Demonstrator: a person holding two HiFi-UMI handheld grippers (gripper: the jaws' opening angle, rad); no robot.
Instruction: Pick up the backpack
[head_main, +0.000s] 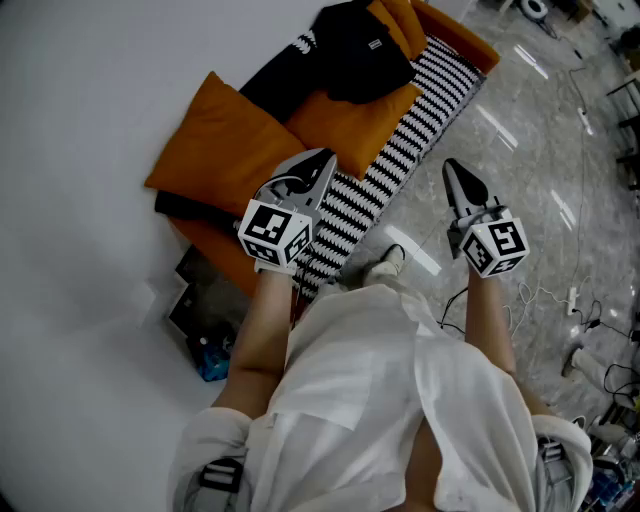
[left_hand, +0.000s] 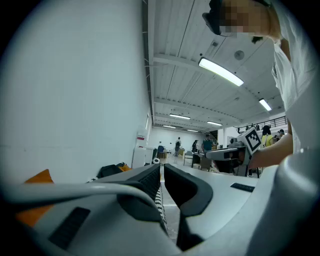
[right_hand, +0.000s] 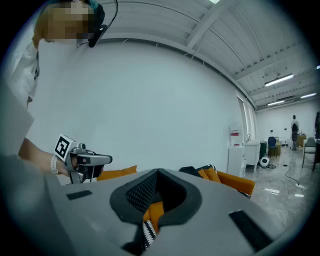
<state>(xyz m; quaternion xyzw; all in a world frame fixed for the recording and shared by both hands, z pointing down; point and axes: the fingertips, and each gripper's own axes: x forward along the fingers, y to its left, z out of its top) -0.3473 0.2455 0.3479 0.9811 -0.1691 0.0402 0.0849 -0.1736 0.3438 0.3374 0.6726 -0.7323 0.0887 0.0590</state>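
In the head view a black backpack (head_main: 360, 50) lies at the far end of an orange sofa (head_main: 215, 130), on top of orange cushions. A black-and-white striped cover (head_main: 400, 140) runs along the seat. My left gripper (head_main: 324, 162) is shut and empty, held over the sofa's near part, well short of the backpack. My right gripper (head_main: 450, 168) is shut and empty too, held over the floor beside the sofa's front edge. In the left gripper view the backpack (left_hand: 111, 170) shows as a small dark shape beyond the shut left gripper (left_hand: 161, 168). The right gripper view shows the backpack (right_hand: 192, 170) past the shut right gripper (right_hand: 159, 173).
A white wall runs behind the sofa. Dark flat boxes (head_main: 200, 295) and a blue item (head_main: 212, 362) sit on the floor at the sofa's near end. Cables (head_main: 575, 300) trail over the glossy floor to the right. Far off, people stand among desks (left_hand: 202, 145).
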